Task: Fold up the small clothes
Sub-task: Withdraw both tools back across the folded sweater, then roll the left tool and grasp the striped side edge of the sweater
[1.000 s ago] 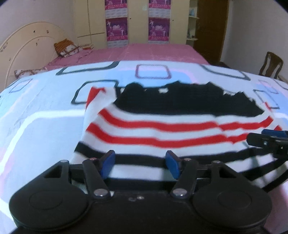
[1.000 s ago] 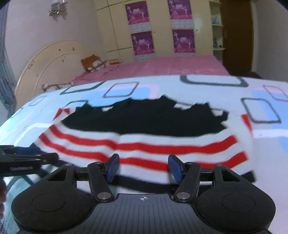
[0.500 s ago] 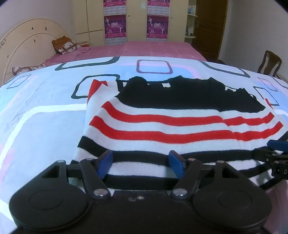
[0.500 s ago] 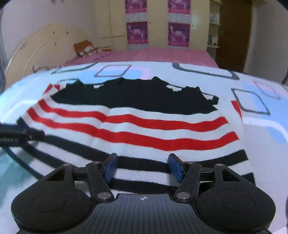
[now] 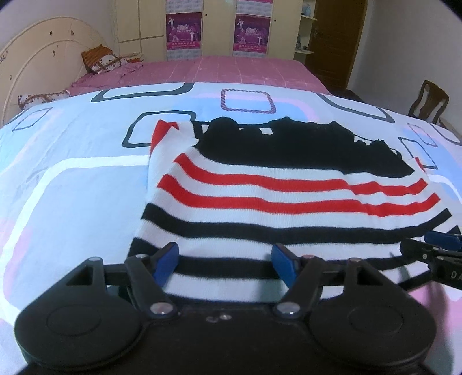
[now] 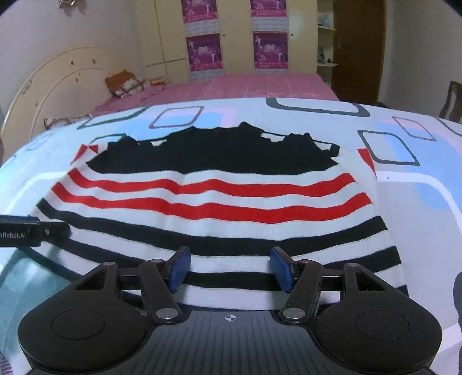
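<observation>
Left wrist view, item one: striped knit garment (image 5: pixel 277 202), white with red and black bands and a solid black far portion, lying spread on the patterned bedsheet (image 5: pixel 72 178). Condition: mostly flat; far edge ragged and bunched, red-tipped corners showing past it at both sides; whether a fold is already laid cannot be told.
Item two: left gripper (image 5: pixel 225 259), fingers wide apart, poised over the near hem, gripping nothing.
Item three: right gripper (image 6: pixel 229 266), fingers likewise parted above the same hem, towards the garment's other side.
Progress, as judged: early; hem not yet seized, main folds apparently outstanding.
Surroundings: pink bed (image 5: pixel 219 69), wardrobe (image 5: pixel 219 26), wooden chair (image 5: pixel 430 101).
</observation>
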Action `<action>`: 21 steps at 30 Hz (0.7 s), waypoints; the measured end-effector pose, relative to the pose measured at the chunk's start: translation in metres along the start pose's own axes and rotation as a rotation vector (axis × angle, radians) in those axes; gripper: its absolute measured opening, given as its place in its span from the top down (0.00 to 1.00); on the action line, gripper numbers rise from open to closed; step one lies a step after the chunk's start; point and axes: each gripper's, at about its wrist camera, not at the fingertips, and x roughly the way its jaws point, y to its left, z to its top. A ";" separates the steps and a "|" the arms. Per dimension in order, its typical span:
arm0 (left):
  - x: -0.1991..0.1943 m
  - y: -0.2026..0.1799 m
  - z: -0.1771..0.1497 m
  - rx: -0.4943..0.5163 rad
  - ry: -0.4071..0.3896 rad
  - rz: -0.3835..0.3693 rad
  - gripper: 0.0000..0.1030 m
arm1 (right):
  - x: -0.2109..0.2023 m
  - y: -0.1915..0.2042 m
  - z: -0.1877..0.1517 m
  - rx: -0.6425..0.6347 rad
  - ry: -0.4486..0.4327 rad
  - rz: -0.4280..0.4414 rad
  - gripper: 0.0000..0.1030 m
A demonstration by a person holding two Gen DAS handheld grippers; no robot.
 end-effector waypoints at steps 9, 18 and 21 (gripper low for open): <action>-0.015 0.014 -0.012 -0.028 0.033 -0.016 0.25 | -0.010 0.027 0.008 -0.020 -0.034 0.031 0.41; -0.014 0.028 -0.028 -0.092 0.100 -0.042 0.24 | 0.021 0.047 0.001 -0.074 0.039 0.003 0.41; -0.010 0.037 -0.034 -0.160 0.139 -0.075 0.24 | 0.022 0.047 -0.004 -0.079 0.037 0.005 0.41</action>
